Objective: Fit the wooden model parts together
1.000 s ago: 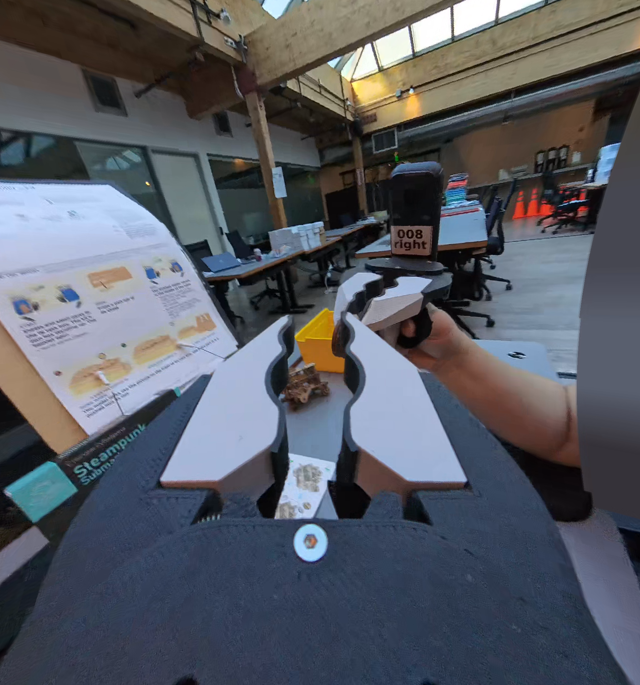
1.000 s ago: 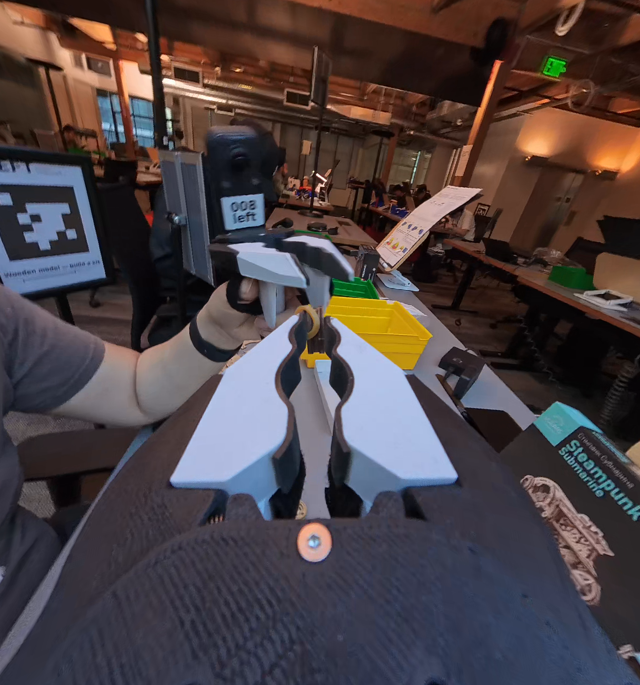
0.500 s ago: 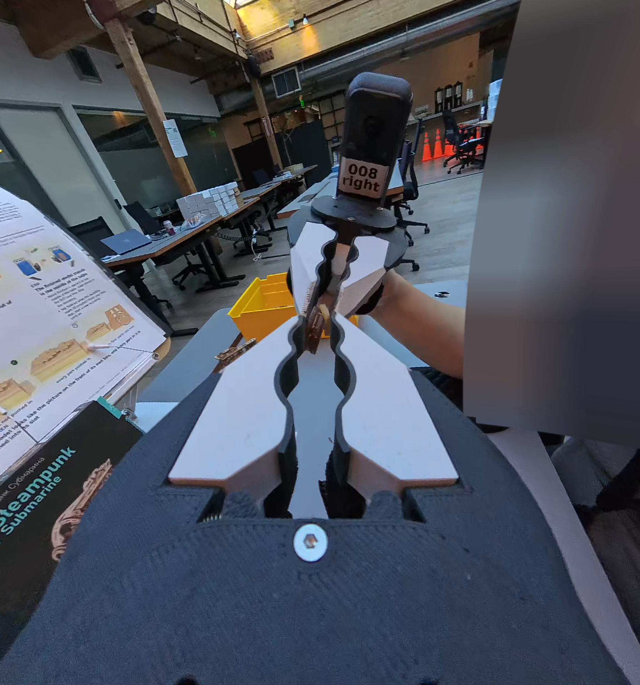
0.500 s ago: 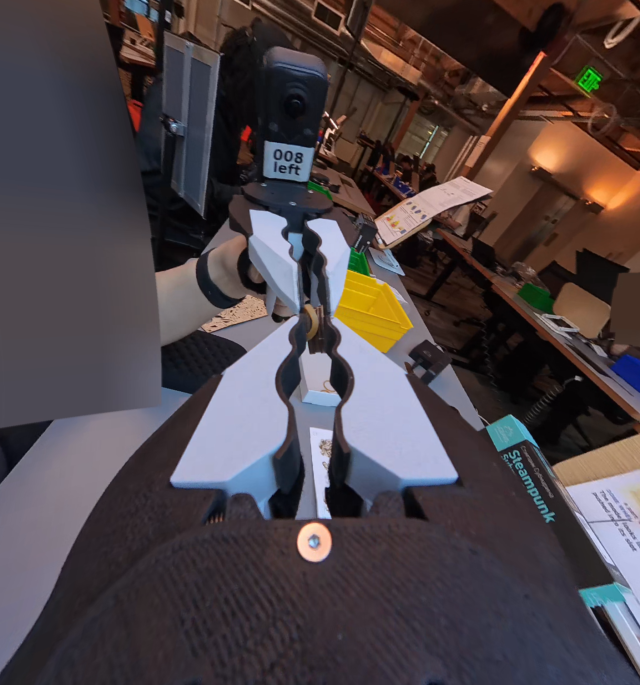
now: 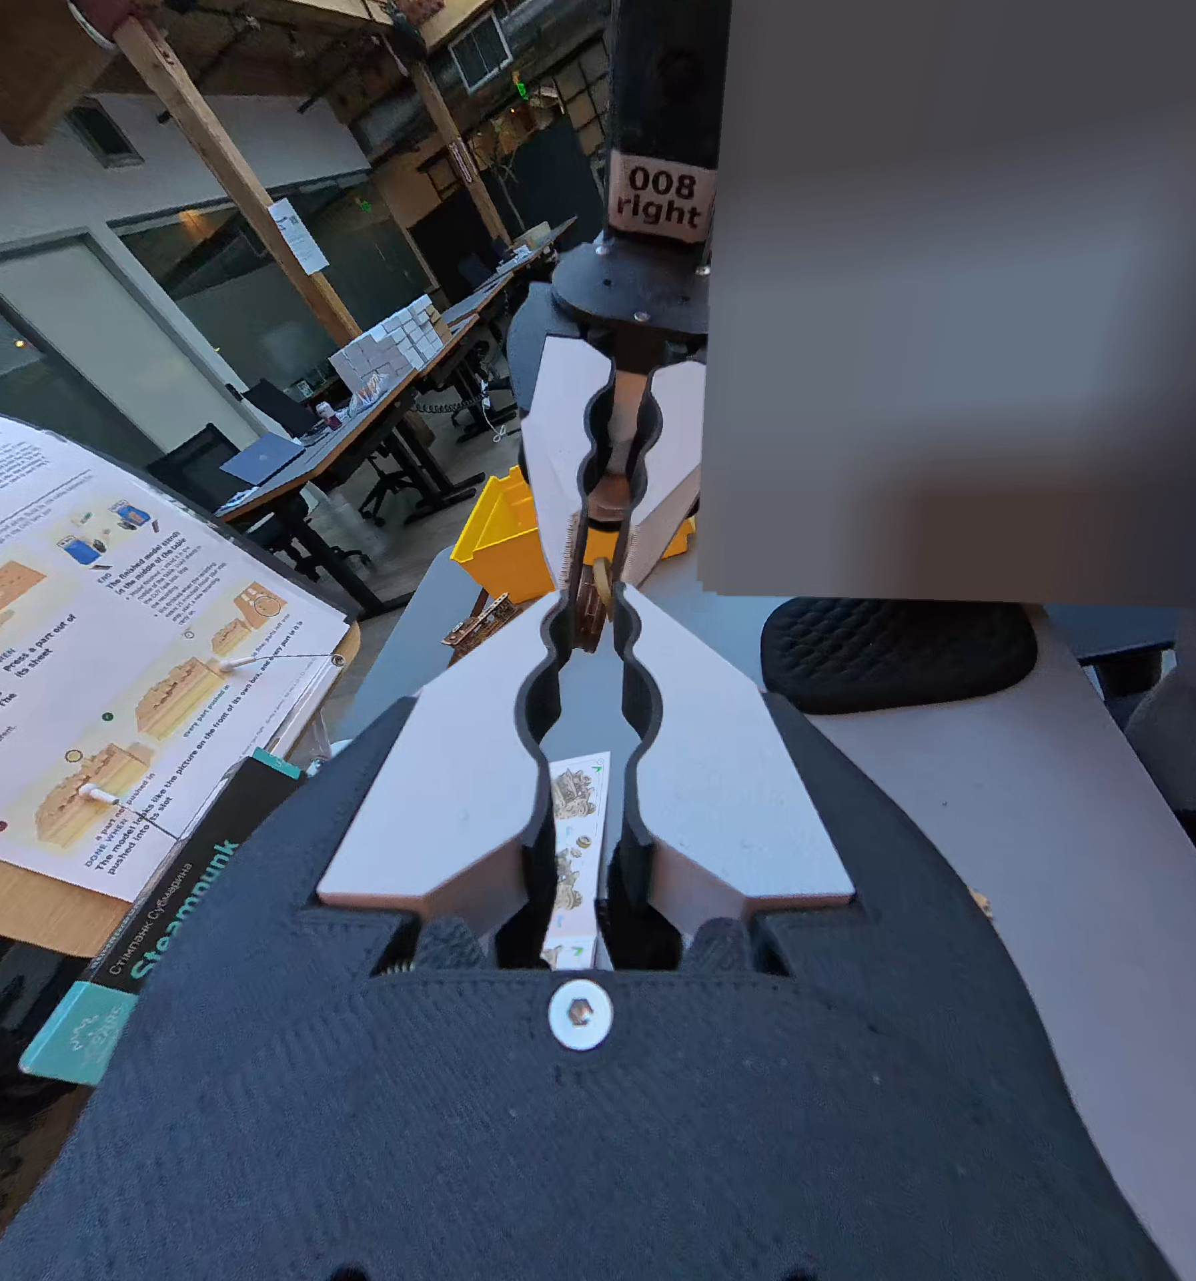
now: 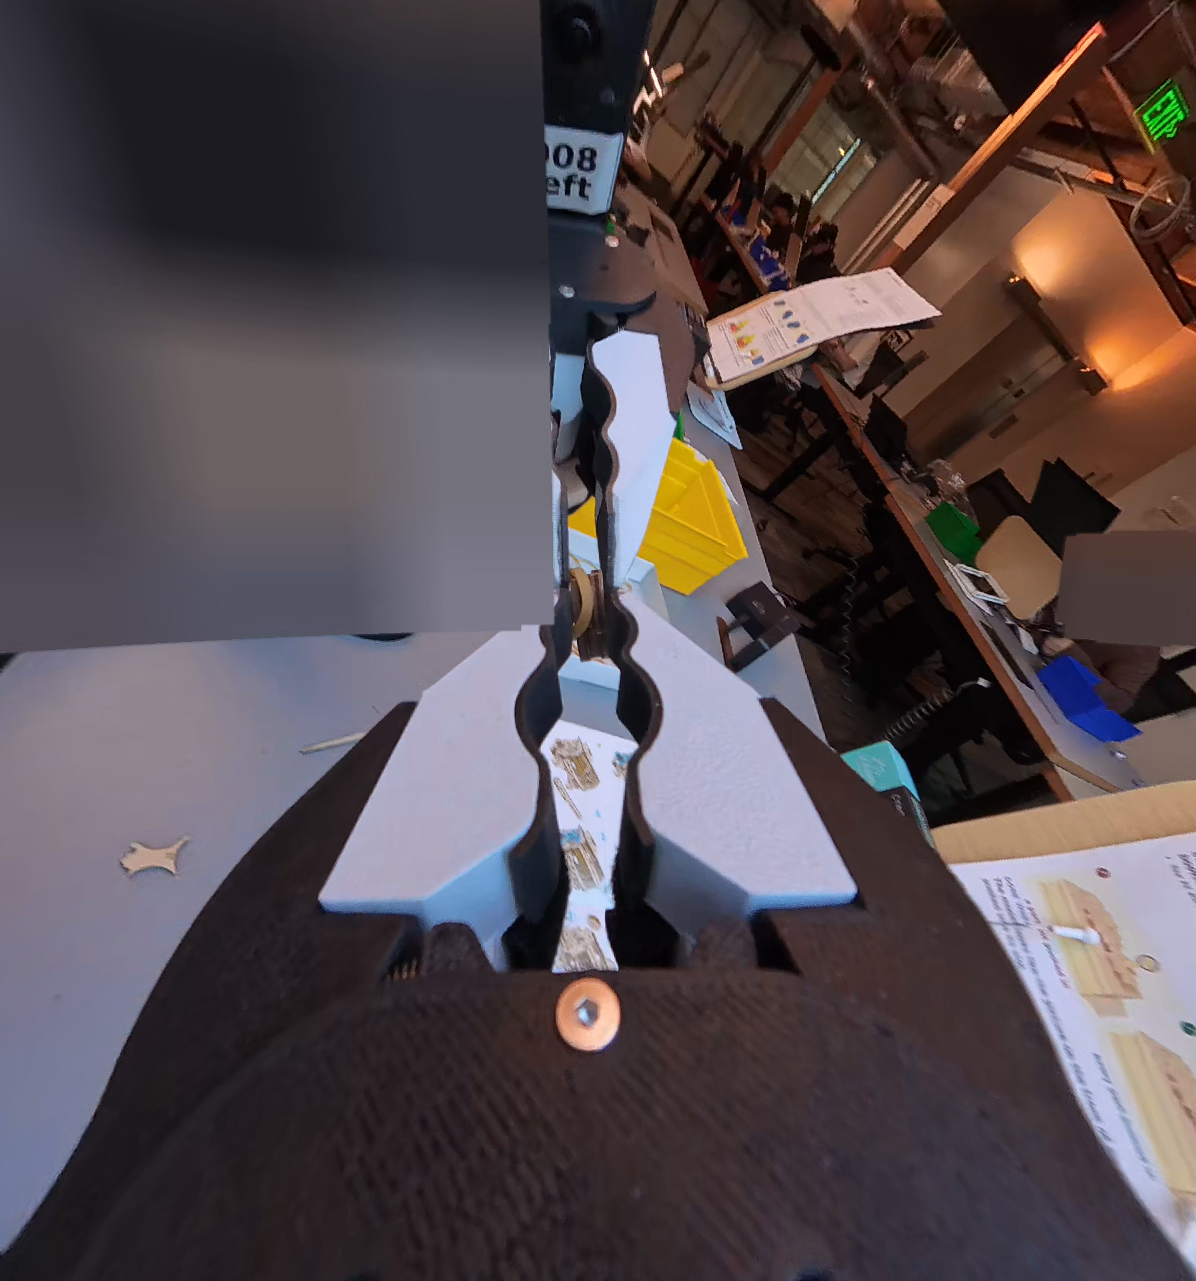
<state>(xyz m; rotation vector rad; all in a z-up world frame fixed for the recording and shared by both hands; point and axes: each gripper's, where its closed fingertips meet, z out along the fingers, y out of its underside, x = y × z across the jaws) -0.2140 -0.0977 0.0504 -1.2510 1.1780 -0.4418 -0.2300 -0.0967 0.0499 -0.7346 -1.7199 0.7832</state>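
Observation:
My left gripper (image 5: 588, 610) and my right gripper (image 6: 591, 627) meet tip to tip above the grey table (image 5: 962, 866). A small brown wooden part (image 5: 584, 620) with a pale ring (image 5: 603, 577) against it is pinched between both pairs of tips. In the left wrist view the right gripper (image 5: 598, 565) comes down from above. In the right wrist view the left gripper (image 6: 584, 582) comes down likewise, and the part (image 6: 591, 641) and ring (image 6: 579, 602) show there too. Both grippers are shut on this piece. How the two pieces join is hidden by the fingers.
A printed parts sheet (image 5: 577, 818) lies under the grippers. A part-built wooden model (image 5: 480, 624) and a yellow bin (image 5: 505, 547) stand behind. An instruction sheet (image 5: 130, 658) and the kit box (image 5: 165, 970) are at the left. A black wrist pad (image 5: 893, 651) lies right. A wooden scrap (image 6: 155, 856) lies on the table. My left and right fingertips are right by each other. The wooden scrap (image 6: 155, 856) is about equally far from each gripper, around 30 cm.
The left gripper was open a second ago and has closed on the small part. Both grippers have come together tip to tip and tilted down toward the table.

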